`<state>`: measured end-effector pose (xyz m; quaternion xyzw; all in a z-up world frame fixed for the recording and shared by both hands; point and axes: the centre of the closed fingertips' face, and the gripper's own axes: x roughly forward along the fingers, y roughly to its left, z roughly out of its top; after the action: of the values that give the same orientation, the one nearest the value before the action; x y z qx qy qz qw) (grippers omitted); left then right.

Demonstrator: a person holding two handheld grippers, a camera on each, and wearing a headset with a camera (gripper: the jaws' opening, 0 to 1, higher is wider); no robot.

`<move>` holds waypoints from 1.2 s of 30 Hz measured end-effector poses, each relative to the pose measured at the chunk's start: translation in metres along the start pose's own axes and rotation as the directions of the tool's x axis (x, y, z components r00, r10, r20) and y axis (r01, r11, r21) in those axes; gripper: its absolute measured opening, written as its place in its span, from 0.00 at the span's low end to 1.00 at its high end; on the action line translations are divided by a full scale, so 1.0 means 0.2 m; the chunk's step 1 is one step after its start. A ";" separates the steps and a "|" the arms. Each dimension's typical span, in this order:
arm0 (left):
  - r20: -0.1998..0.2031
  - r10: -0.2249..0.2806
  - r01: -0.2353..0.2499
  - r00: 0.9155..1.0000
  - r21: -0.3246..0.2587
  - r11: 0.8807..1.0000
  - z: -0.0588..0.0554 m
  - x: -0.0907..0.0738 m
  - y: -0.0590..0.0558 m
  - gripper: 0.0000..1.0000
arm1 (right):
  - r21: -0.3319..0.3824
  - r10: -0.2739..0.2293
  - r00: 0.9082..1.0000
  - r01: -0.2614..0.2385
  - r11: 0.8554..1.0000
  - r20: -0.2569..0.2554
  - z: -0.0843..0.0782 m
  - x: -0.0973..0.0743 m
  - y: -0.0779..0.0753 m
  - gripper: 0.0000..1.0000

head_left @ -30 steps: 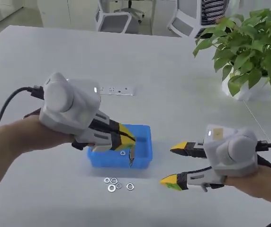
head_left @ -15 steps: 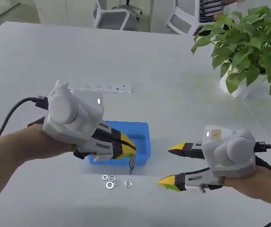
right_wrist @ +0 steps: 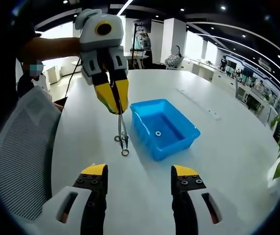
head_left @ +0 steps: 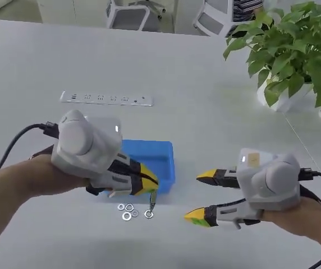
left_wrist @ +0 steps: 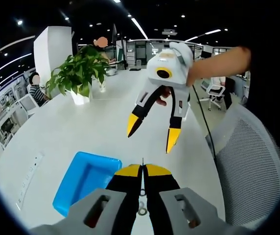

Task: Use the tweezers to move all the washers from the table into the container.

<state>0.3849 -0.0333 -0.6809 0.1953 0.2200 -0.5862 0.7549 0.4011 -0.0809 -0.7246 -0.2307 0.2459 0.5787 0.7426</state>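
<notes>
Left claw point(head_left: 151, 181) is clamping shut on the tweezers point(right_wrist: 122, 128), hovering over my desk point(head_left: 216, 123), the container point(head_left: 160, 162) lying just beyond it. My right claw point(head_left: 196, 195) is hanging wide open, empty, farther off. The tweezers are pointing down at the washers point(head_left: 127, 216) clustering beside the container's near wall, open desk all round.

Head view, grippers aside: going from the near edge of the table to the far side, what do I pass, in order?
washers → blue container → power strip → office chair beyond the table's far edge
</notes>
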 end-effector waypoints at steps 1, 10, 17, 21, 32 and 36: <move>-0.004 -0.002 0.002 1.000 0.000 1.000 -0.01 0.00 0.00 0.05 | 0.002 -0.001 1.000 0.001 1.000 0.000 0.00 0.00 0.00 0.53; -0.010 -0.010 0.009 1.000 -0.014 1.000 -0.04 0.01 -0.03 0.05 | 0.005 0.002 1.000 -0.002 1.000 -0.006 -0.01 0.00 0.01 0.53; -0.011 -0.013 0.013 1.000 -0.020 1.000 -0.08 0.03 -0.01 0.05 | 0.005 0.004 1.000 -0.004 1.000 -0.009 -0.01 0.01 0.01 0.53; -0.001 -0.010 0.010 1.000 -0.024 1.000 -0.08 0.03 0.01 0.05 | 0.004 0.007 1.000 -0.007 1.000 -0.010 -0.02 0.01 0.02 0.53; -0.004 -0.019 0.019 1.000 -0.016 1.000 -0.10 0.03 0.02 0.05 | -0.005 0.036 0.999 -0.036 0.999 -0.010 0.00 0.05 0.05 0.51; -0.009 -0.027 0.027 1.000 -0.008 1.000 -0.11 0.03 0.02 0.05 | -0.029 0.055 0.998 -0.055 0.998 -0.007 0.03 0.09 0.07 0.49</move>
<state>0.3876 -0.0254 -0.7021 0.1922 0.2283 -0.5945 0.7467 0.3916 -0.0614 -0.7321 -0.2365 0.2460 0.6016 0.7222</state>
